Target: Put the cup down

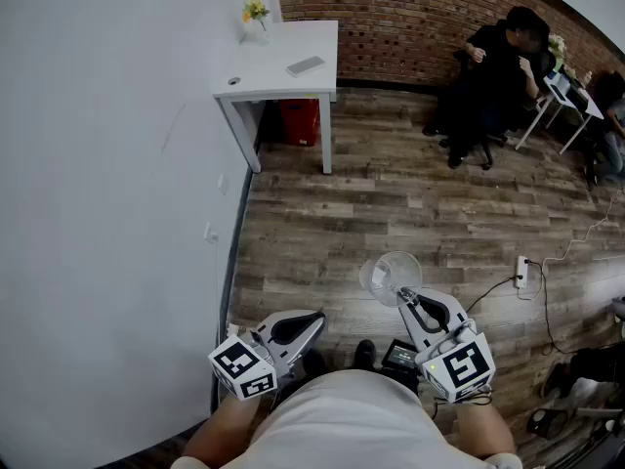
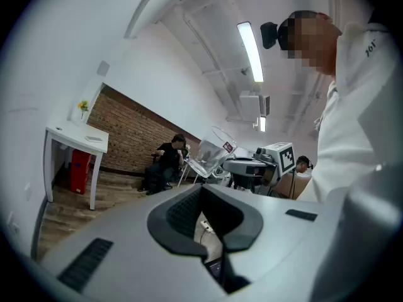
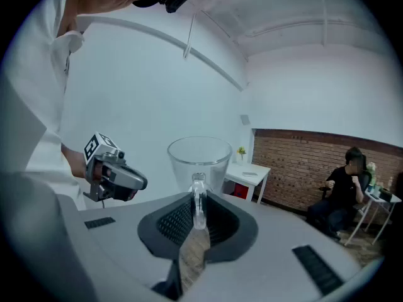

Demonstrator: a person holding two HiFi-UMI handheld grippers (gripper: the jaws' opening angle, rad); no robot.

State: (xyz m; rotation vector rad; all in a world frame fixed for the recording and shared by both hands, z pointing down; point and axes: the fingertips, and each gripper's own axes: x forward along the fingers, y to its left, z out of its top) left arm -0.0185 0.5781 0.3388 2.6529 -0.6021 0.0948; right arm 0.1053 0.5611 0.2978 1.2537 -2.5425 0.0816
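Room: wooden floor point(image 1: 410, 203) is under me, with a plain white wall at my left and a brick wall far ahead. A white counter point(image 1: 283, 66) stands against the white wall, well apart from me.
Right claw: my right claw point(image 3: 198, 209) pinches the handle of the cup, and the pads press it from both sides.
Cup: the clear glass cup point(image 3: 199, 159) is upright just beyond the jaw tips, mouth up. It is in the air above the floor and rests on nothing. It looks empty to me.
Left claw: my left claw point(image 2: 203, 197) is pressed together with nothing inside. It hangs at my left side, apart from the cup.
Step in hand: I judge that the cup is being carried and is not yet set down, because no surface is near under it.
Next move: I think I must bring the cup over a surface, most likely the counter. Then I lower it until the base sits flat, and only then spread the jaws. Letting go too early would drop glass on the floor.
On the counter: a small vase point(image 1: 254, 18) with yellow flowers, a flat grey thing point(image 1: 306, 65), and a small round thing too small to name.
Hard to see: my own jaws cover the base of the cup in the right gripper view. A seated person point(image 1: 498, 66) near the brick wall is far off and not clear.
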